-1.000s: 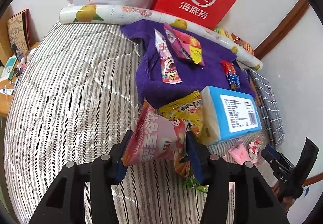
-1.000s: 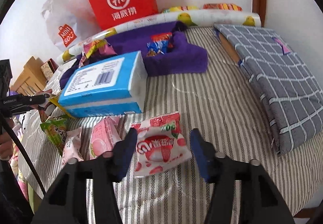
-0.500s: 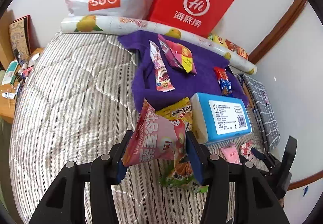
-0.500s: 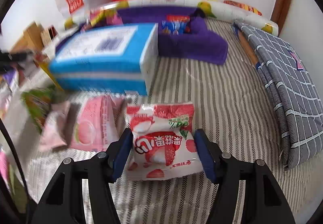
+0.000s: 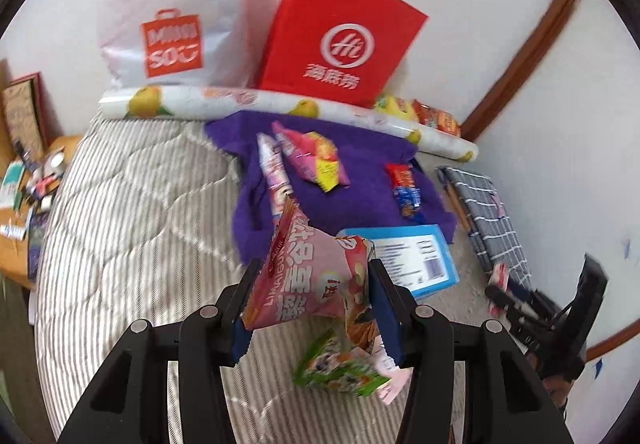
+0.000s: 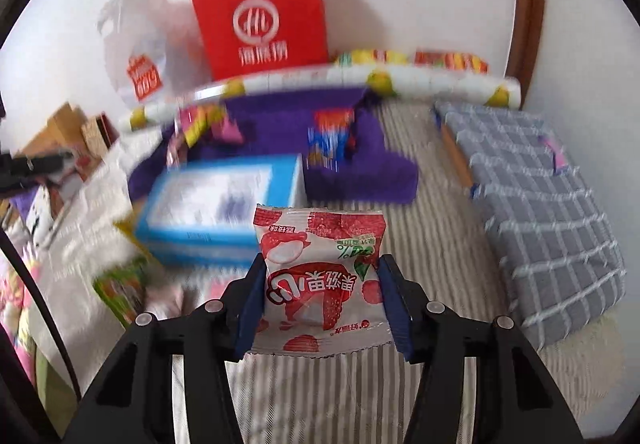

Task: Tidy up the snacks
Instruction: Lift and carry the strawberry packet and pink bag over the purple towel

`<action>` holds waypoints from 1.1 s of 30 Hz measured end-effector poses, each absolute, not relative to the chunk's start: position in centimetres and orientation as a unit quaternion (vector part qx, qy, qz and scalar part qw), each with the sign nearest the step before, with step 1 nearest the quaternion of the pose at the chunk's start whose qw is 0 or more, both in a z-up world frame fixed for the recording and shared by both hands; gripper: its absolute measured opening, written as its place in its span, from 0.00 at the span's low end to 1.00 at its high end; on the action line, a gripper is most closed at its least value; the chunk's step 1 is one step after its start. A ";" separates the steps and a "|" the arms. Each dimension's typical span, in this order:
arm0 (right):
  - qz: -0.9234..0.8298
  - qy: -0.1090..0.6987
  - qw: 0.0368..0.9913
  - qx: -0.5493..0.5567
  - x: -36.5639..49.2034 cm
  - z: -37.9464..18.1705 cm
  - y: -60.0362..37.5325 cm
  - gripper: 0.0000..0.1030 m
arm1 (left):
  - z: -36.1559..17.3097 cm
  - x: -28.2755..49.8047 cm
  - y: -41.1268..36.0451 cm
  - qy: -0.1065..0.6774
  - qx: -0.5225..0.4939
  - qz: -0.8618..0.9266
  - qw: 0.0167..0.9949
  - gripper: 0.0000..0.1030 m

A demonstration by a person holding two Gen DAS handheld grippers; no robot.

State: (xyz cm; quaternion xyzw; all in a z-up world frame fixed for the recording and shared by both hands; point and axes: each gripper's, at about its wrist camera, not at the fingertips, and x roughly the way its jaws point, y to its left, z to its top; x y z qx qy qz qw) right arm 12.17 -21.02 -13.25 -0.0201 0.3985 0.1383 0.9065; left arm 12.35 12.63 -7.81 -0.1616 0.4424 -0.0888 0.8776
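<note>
Above the striped bed (image 5: 120, 212): left gripper (image 5: 312, 304), jaws pinching a pink snack packet (image 5: 312, 280); right gripper (image 6: 320, 300), jaws just closing, clamped on a red-and-white lychee packet (image 6: 320, 276), beside the blue box (image 6: 224, 212).

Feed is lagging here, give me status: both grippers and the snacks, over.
Left gripper shut on pink snack bag. Right gripper, jaws just closing, shut on red-and-white packet. Both clear of the striped bedcover.

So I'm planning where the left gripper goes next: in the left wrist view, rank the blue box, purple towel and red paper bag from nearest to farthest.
1. Blue box, just right of the left gripper.
2. Purple towel, mid-bed beyond it.
3. Red paper bag, against the wall.
</note>
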 end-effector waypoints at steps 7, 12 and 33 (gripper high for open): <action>0.148 0.352 0.924 0.023 14.9 -8.1 -19.7 0.52 | -5.6 15.6 10.2 0.439 -0.137 -0.126 0.879 0.48; 0.140 0.343 0.928 0.036 17.7 -6.5 -18.2 0.52 | -4.3 18.8 9.2 0.436 -0.125 -0.145 0.879 0.47; 0.127 0.350 0.928 0.027 30.7 -9.0 -13.8 0.52 | -6.9 31.1 9.0 0.449 -0.102 -0.126 0.879 0.48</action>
